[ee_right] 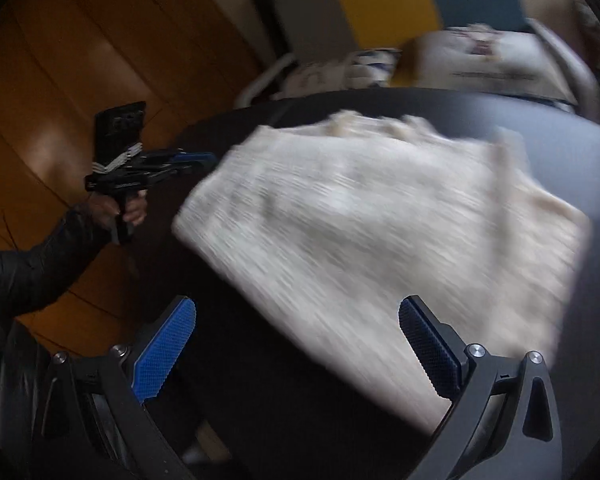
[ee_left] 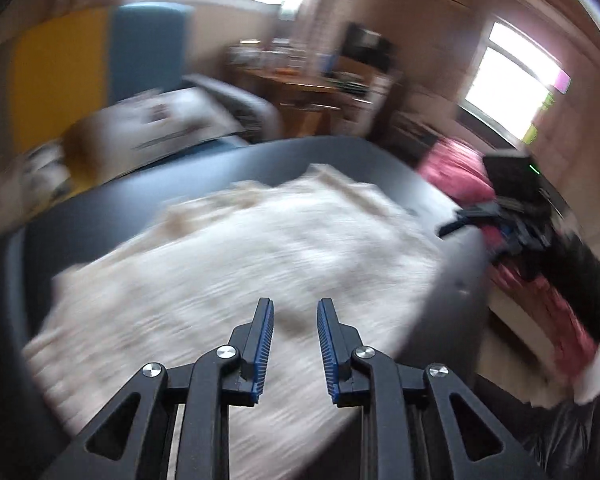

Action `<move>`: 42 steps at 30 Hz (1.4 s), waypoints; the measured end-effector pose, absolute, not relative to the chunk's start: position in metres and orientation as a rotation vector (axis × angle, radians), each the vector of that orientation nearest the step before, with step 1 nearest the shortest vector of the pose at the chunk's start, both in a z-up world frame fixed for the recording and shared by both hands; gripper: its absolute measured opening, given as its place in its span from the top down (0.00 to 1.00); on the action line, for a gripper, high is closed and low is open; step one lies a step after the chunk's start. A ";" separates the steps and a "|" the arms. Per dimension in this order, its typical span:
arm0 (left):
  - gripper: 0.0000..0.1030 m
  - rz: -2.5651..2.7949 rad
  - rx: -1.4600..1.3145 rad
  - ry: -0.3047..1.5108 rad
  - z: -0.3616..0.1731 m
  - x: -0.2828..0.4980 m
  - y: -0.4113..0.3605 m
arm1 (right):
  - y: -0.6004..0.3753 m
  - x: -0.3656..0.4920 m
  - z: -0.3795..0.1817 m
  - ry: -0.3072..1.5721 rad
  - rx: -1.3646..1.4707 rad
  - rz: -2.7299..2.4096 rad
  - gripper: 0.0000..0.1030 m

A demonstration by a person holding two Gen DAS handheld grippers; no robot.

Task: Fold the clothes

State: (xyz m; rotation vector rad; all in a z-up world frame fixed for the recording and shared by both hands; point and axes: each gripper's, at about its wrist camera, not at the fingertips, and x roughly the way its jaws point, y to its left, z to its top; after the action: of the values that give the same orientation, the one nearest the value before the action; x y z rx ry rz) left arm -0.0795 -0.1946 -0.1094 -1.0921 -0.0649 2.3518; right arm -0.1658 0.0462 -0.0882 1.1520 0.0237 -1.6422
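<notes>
Both claws empty above the dark counter (ee_left: 340,156), left claw (ee_left: 295,308) narrowly parted, right claw (ee_right: 296,312) wide; risk: regrasping a single layer would unfold the cream knit garment (ee_right: 380,216).

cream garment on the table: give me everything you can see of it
The cream garment looks like a ribbed knit, blurred by motion. It lies flat on the dark round table, roughly rectangular, apparently folded, its far edge rumpled. Neither the left gripper nor the right gripper touches it; both are open and empty above its near edge.
</notes>
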 end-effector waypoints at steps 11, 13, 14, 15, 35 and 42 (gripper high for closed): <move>0.79 2.241 -1.147 0.049 -0.124 -0.142 -0.090 | 0.105 -0.210 -0.132 -0.157 1.210 -1.462 0.00; 0.79 2.231 -1.167 0.058 -0.128 -0.153 -0.088 | 0.092 -0.211 -0.145 -0.102 1.244 -1.404 0.00; 0.79 2.224 -1.178 0.072 -0.130 -0.156 -0.086 | 0.087 -0.209 -0.147 -0.083 1.245 -1.378 0.00; 0.79 2.216 -1.183 0.092 -0.133 -0.158 -0.082 | 0.082 -0.207 -0.148 -0.066 1.243 -1.354 0.00; 0.77 2.005 -1.220 0.268 -0.175 -0.184 -0.011 | 0.031 -0.142 -0.152 0.360 1.291 -0.919 0.00; 0.78 2.035 -1.199 0.257 -0.165 -0.180 -0.015 | 0.042 -0.142 -0.151 0.266 1.294 -0.974 0.00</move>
State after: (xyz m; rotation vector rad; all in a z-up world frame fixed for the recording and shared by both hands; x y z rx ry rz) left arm -0.1800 -0.0146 -0.1653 -1.1991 0.2569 2.0355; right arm -0.1421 0.0422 -0.1510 1.2939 0.2655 -0.9743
